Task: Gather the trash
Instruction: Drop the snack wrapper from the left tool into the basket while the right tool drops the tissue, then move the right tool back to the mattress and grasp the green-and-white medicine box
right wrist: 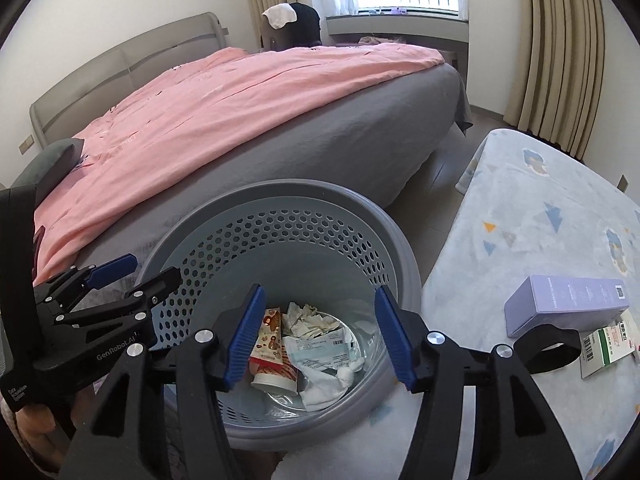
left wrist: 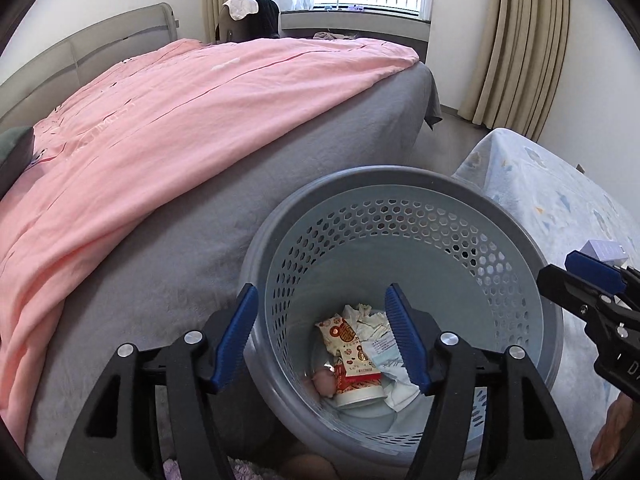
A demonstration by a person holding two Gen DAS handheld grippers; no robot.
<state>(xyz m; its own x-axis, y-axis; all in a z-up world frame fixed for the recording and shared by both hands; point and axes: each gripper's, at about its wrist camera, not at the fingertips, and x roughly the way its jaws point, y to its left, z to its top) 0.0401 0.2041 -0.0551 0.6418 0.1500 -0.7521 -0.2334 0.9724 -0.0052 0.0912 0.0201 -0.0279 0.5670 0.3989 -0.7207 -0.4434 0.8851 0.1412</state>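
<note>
Pink blanket point(left wrist: 168, 120) on grey bed point(left wrist: 304, 152); beige curtains point(left wrist: 516, 40) behind.

Floor with grey perforated basket point(right wrist: 396, 240) near, pale blue patterned rug point(right wrist: 532, 216) right bearing lilac box point(right wrist: 560, 304) and green-white carton point(right wrist: 608, 344), bed point(right wrist: 340, 128) left under pink blanket point(right wrist: 224, 100)

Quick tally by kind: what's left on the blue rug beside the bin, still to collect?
Purple box: 1
Green-and-white packet: 1
Black loop strap: 1
Total: 3, all on the rug, outside the bin.
</note>
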